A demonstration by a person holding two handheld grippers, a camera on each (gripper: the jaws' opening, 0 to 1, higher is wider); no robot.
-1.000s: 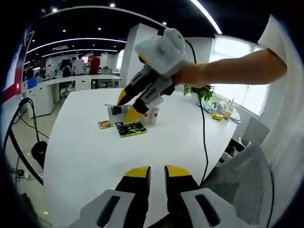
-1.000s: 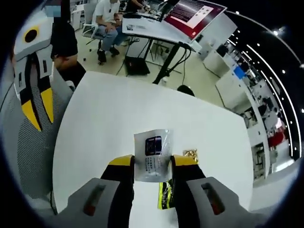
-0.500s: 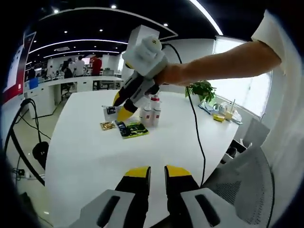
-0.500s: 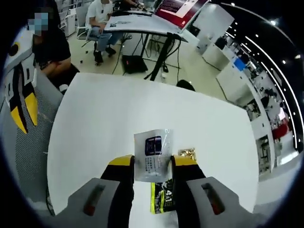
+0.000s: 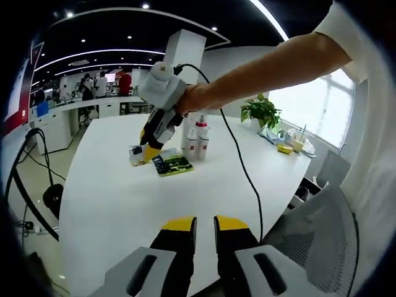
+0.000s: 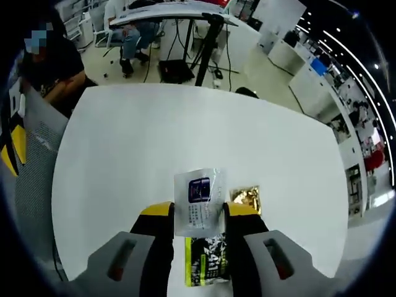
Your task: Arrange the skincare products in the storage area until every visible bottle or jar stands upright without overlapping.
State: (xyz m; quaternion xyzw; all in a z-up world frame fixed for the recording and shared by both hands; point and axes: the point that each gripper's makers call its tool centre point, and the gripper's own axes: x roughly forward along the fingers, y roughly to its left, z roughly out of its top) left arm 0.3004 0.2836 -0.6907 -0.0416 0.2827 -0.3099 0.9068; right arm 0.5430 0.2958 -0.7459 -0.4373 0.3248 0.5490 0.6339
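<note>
With our right gripper (image 6: pixel 197 218) clamping the silver sachet (image 6: pixel 197 202) low over the table (image 6: pixel 154 142), and left gripper (image 5: pixel 205 224) nearly closed and empty, we risk dropping it overlapping the green packet (image 6: pixel 205 267) or gold sachet (image 6: pixel 246 197).

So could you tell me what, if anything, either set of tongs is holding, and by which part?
The right tongs grip a silver sachet by its lower side edges; the left tongs hold nothing.
</note>
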